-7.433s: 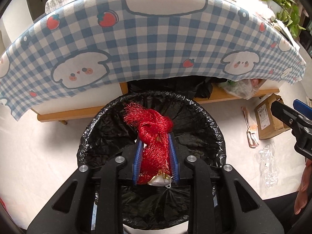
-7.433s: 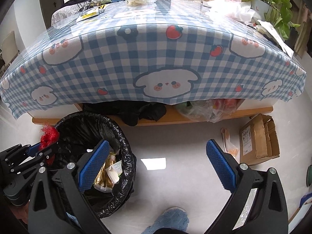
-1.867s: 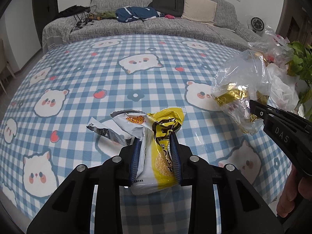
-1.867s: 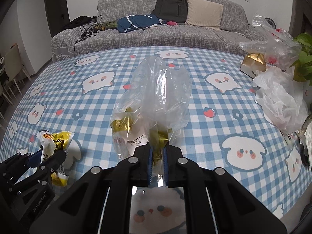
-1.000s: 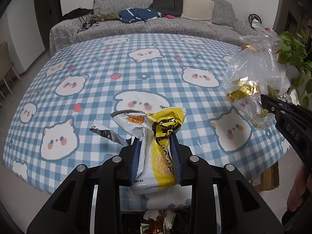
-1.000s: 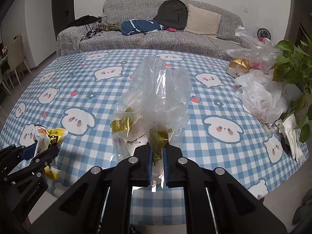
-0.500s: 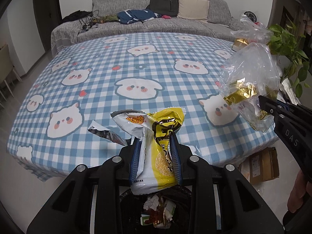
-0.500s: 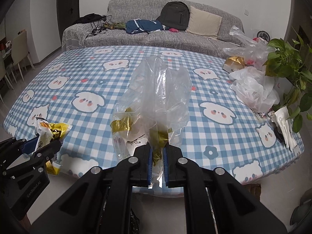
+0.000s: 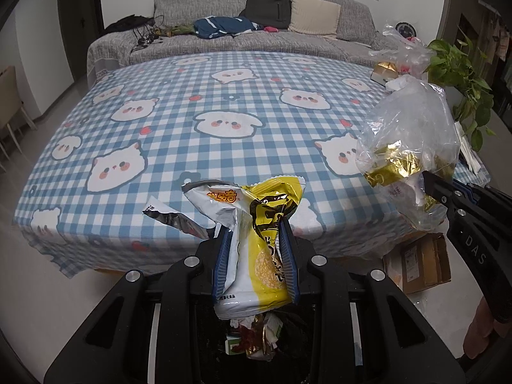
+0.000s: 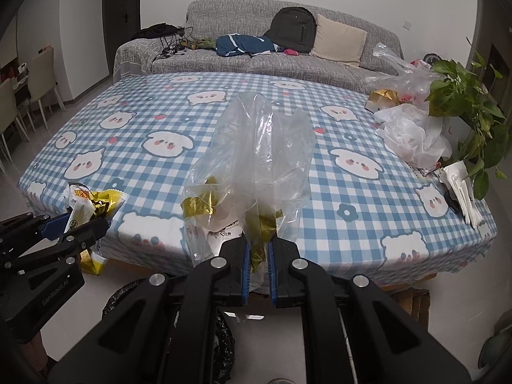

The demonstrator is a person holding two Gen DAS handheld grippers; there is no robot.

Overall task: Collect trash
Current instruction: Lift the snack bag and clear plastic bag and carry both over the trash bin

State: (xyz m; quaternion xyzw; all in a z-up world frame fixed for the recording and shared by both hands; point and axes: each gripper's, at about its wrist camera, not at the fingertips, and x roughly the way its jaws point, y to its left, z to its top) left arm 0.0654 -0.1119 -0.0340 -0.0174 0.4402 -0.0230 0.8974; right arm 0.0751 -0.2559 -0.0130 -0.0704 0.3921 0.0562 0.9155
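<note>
Floor lies open between the surface's (image 9: 96, 166) near edge and both claws, which hang off that edge. Left claw (image 9: 256, 249) grips two snack wrappers (image 9: 256, 224), one silver-white, one yellow, its jaws partly closed around them, directly above the black-lined trash bin (image 9: 256, 342). Right claw (image 10: 257, 259) is pinched tight on one clear plastic bag (image 10: 256, 153) with gold foil inside. One cardboard box (image 9: 422, 262) sits on the floor under the surface's right corner.

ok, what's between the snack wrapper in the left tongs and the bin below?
Nothing: in the left wrist view the snack wrapper, clamped in the left tongs, hangs over the trash in the bin, open air between.
</note>
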